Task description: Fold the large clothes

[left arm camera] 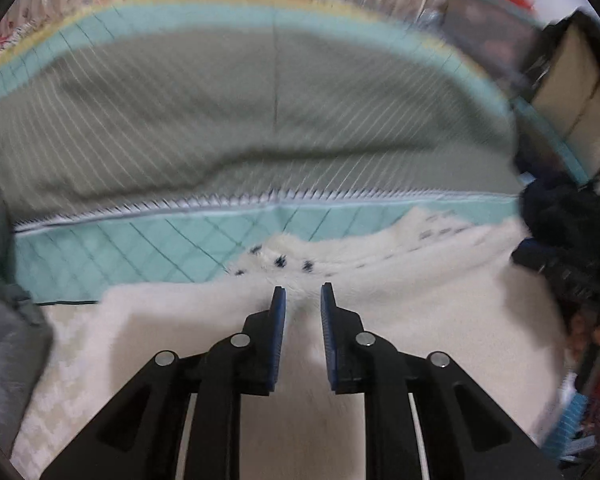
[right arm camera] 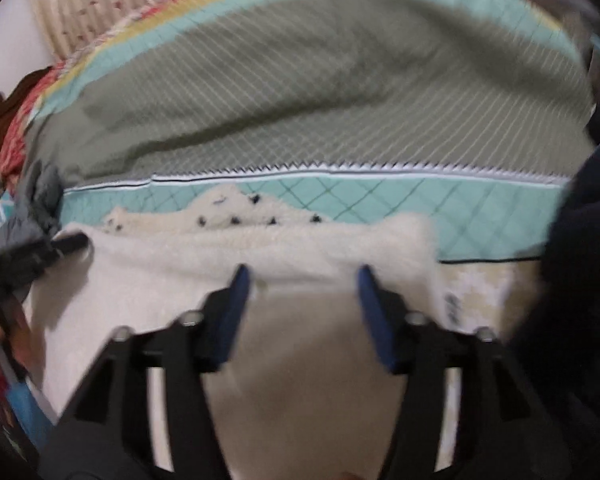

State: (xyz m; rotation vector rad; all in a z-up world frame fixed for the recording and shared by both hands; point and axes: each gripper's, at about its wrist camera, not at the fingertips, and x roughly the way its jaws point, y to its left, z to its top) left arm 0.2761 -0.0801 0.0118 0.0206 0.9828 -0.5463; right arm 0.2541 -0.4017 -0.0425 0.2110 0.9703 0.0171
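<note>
A large cream fleece garment point(left arm camera: 420, 300) lies spread over the bed, with a part bearing dark spots point(left arm camera: 280, 260) at its far edge. My left gripper point(left arm camera: 303, 290) stands over its middle with narrow jaws. A pinch of fleece puckers between the blue pads, so it is shut on the garment. In the right wrist view the same garment point(right arm camera: 172, 272) fills the foreground, with the spotted part point(right arm camera: 236, 208) beyond. My right gripper point(right arm camera: 304, 274) hovers above a folded edge with its jaws wide apart and no pad pressing the cloth. The picture is blurred.
Under the garment is a teal quilted bedcover point(left arm camera: 140, 252), and beyond it an olive striped blanket point(left arm camera: 260, 120). A grey garment point(left arm camera: 0, 280) lies at the left. Dark clothing point(left arm camera: 568, 216) is heaped at the right, also in the right wrist view point(right arm camera: 580, 280). Curtains hang behind the bed.
</note>
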